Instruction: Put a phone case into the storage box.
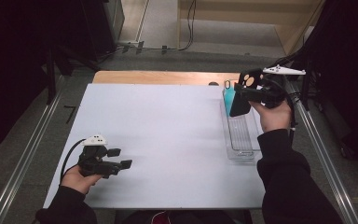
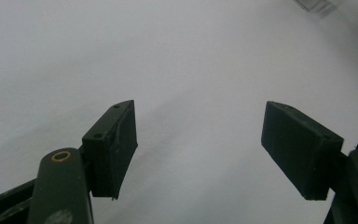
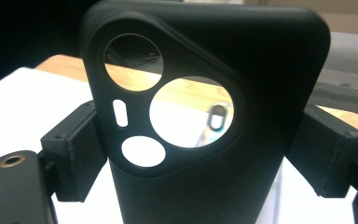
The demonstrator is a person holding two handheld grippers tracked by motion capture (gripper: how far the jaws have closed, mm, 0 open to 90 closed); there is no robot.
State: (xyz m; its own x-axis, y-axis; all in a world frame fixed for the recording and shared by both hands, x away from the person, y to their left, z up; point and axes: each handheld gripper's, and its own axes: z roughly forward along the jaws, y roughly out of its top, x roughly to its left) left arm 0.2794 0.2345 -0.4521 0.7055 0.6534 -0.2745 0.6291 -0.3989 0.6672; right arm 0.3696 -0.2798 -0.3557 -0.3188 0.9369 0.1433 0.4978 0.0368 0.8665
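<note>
I see the white table top [image 1: 168, 135] spanning the middle of the high view, with a strip of bare wood [image 1: 158, 77] along its far edge at twelve o'clock; a clear plastic tray [image 1: 242, 140] lies lengthwise on the sheet at about three o'clock, and a teal phone case [image 1: 229, 95] stands in its far end; above that far end my right gripper [image 1: 256, 93] holds a black phone case [image 1: 241, 93] upright and clear of the table, its jaws clenched on the case's two long edges; in the right gripper view the black phone case [image 3: 214, 140] stands between the two pads, its camera cut-outs facing me, and through the largest opening I can make out the teal case, blurred; my left gripper [image 1: 119, 158] rests low over the table at about seven o'clock, well apart from the tray, its jaws released and grasping nothing; in the left gripper view the left gripper [image 2: 198, 149] has its pads spread wide over bare white surface.
</note>
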